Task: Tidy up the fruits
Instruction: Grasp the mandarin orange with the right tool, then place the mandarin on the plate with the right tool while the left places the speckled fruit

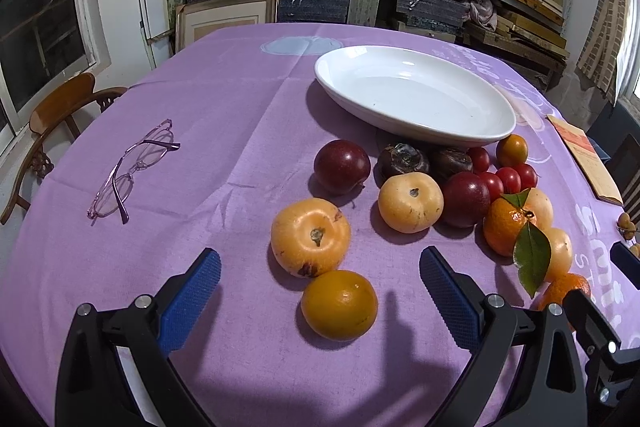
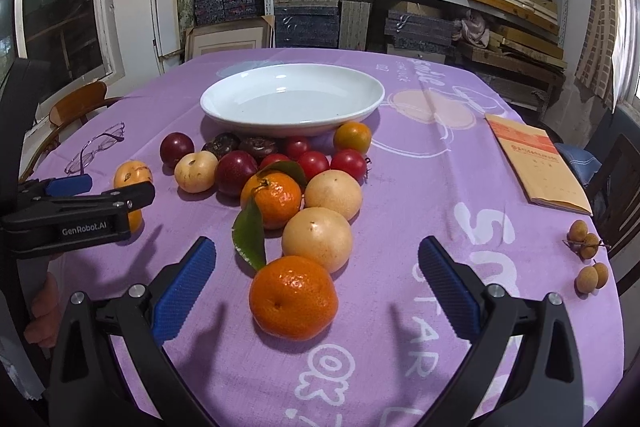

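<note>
Both hand-held grippers, left and right, gape empty; the orange ahead of the right one could roll into the neighbouring pear if nudged

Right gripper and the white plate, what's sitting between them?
In the right wrist view, a line of fruit: an orange, a pale pear, then cherry tomatoes before the plate.

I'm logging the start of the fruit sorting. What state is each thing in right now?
White dish: upright, nothing in it.
Left gripper: open, holding nothing.
Right gripper: open, holding nothing.
Leafy tangerine: on the cloth, leaves attached.
Nearest tangerine: on the cloth, between the right gripper's fingers, not gripped.
Glasses: lying on the cloth, arms folded.
Booklet: closed, flat.
</note>
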The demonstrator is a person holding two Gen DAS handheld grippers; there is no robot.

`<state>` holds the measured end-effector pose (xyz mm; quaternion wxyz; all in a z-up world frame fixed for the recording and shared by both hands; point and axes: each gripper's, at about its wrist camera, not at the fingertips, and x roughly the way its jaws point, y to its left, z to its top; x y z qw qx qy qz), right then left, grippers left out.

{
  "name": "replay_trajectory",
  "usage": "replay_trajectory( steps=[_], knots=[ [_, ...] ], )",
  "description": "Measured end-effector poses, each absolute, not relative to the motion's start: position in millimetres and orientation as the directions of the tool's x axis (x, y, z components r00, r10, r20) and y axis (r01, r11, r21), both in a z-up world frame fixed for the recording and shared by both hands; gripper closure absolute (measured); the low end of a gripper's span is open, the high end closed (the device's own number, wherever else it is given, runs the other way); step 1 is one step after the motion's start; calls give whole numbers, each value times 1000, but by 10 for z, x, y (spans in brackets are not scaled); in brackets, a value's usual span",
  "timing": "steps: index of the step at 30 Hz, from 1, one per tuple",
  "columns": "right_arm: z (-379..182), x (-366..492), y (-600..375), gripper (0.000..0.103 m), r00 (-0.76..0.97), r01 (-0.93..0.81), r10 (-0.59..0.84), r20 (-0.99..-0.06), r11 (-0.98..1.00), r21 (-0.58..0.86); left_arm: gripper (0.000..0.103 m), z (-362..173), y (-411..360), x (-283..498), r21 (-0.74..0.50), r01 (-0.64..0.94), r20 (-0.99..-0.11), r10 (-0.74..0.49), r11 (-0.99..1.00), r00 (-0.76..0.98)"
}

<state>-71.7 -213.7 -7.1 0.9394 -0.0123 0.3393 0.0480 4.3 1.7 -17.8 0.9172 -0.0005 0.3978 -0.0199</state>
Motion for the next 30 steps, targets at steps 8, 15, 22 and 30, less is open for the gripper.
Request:
replay_trajectory(
  steps=[8, 15, 22, 30],
  knots=[
    [-213, -580, -2156, 32, 692, -132, 125, -711, 990, 46, 3, -177, 45, 69, -26, 45, -733, -50, 999, 679],
    [-278, -590, -2128, 57, 660, -161, 154, -735, 985, 61, 3, -203, 59, 97, -39, 55, -741, -66, 998, 668],
    [-236, -654, -2199, 57, 665, -174, 208, -717, 977, 122, 3, -143, 148, 170, -90, 108, -737, -139, 990, 662],
    [-200, -665, -2265, 57, 675, -171, 224, -703, 974, 147, 3, -181, 200, 354, -123, 116, -759, -169, 986, 629]
  ],
)
